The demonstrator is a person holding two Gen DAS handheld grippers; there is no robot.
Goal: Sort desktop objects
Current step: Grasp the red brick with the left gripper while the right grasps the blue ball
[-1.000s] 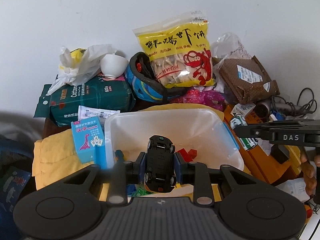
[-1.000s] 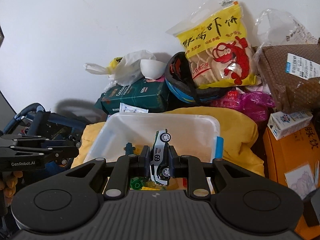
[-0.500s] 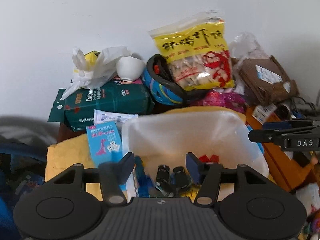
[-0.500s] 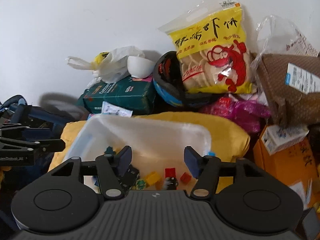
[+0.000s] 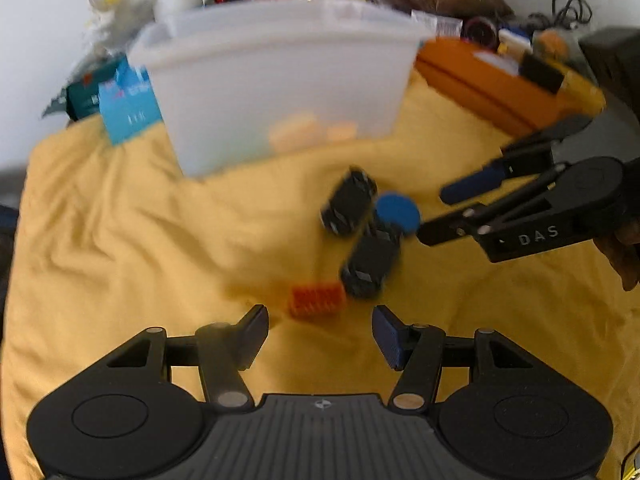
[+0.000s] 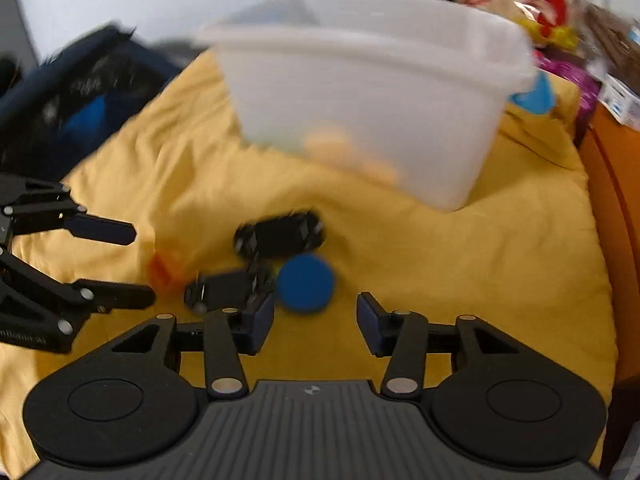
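**Both claws empty above the toys**

The left gripper (image 5: 320,332) gapes, nothing between its jaws; the right gripper (image 6: 316,320) has just been closing, likewise empty. Just ahead on the yellow cloth (image 5: 120,240) lie two black toy cars (image 5: 349,201) (image 5: 370,264), one blue disc (image 6: 306,282), one orange brick (image 5: 317,300). Behind, a white bin (image 6: 372,92), contents blurred.

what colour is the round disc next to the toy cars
Blue disc, lying on the yellow cloth; clearest in the right wrist view.
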